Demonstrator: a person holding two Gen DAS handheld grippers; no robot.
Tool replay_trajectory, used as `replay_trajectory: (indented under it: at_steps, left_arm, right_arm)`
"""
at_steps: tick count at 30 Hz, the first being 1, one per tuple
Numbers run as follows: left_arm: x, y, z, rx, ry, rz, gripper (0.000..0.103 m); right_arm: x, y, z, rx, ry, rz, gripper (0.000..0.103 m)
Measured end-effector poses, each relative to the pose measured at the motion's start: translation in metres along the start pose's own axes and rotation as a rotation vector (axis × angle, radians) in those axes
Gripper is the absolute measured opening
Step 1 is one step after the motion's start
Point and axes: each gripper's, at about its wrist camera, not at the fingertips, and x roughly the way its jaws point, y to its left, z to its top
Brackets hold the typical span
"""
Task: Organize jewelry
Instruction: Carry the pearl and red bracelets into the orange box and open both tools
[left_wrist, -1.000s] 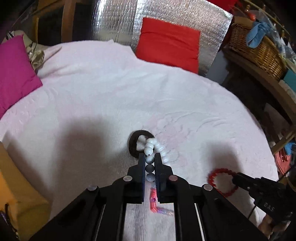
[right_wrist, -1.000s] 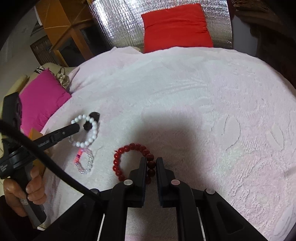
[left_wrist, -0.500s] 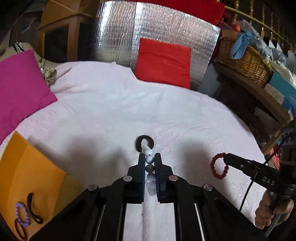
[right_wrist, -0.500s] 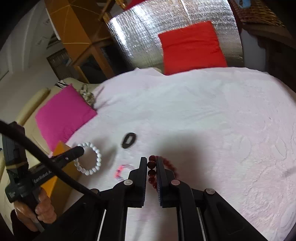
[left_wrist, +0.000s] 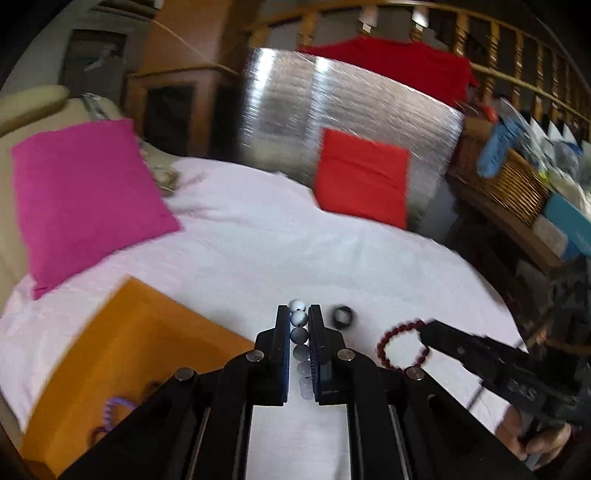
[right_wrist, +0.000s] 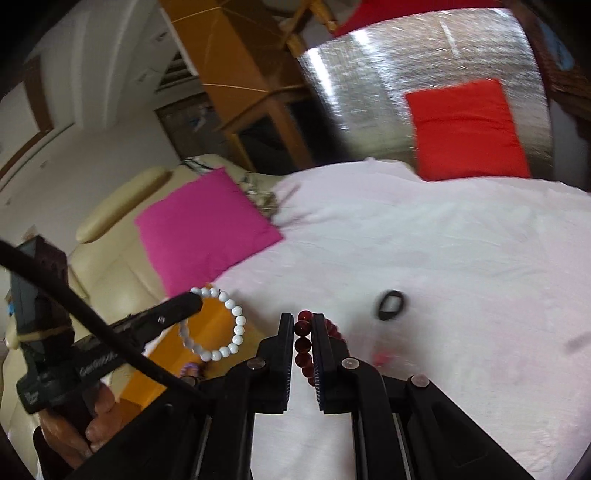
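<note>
My left gripper (left_wrist: 298, 314) is shut on a white bead bracelet (left_wrist: 298, 317), held in the air above the pale pink bed cover (left_wrist: 258, 243). In the right wrist view that white bracelet (right_wrist: 236, 328) hangs as a ring from the left gripper (right_wrist: 192, 304) over an orange box (right_wrist: 218, 314). My right gripper (right_wrist: 303, 321) is shut on a dark red bead bracelet (right_wrist: 303, 347), which the left wrist view shows as a dangling red bracelet (left_wrist: 391, 347) at the right gripper (left_wrist: 424, 328). The orange box (left_wrist: 122, 354) at lower left holds a purple bracelet (left_wrist: 112, 406).
A black ring-shaped band (right_wrist: 389, 304) and a small pink item (right_wrist: 380, 356) lie on the cover. A magenta cushion (left_wrist: 81, 199) sits at the left, a red cushion (left_wrist: 362, 184) at the back against a silver panel. A wicker basket (left_wrist: 506, 184) stands on a shelf at the right.
Both grippers have lifted their bracelets off the cover and swung left toward the orange box. The black band and pink item stayed on the cover.
</note>
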Motion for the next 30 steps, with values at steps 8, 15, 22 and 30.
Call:
replay_trajectory:
  at_steps: [8,15,22,30]
  left_arm:
    - [-0.004,0.088,0.002,-0.100,0.006,0.237,0.010]
    - [0.034,0.135,-0.015,-0.176,0.158,0.316,0.010]
    - [0.069,0.148,-0.033,-0.195,0.290,0.336,0.010]
    - [0.079,0.161,-0.035,-0.208,0.327,0.386,0.010]
  right_arm:
    - [0.027,0.070,0.000,-0.023,-0.028,0.203,0.011]
    - [0.085,0.110,-0.014,-0.055,0.064,0.255,0.011]
    - [0.136,0.123,-0.027,-0.091,0.167,0.197,0.011]
    - [0.156,0.116,-0.025,-0.100,0.188,0.132,0.012]
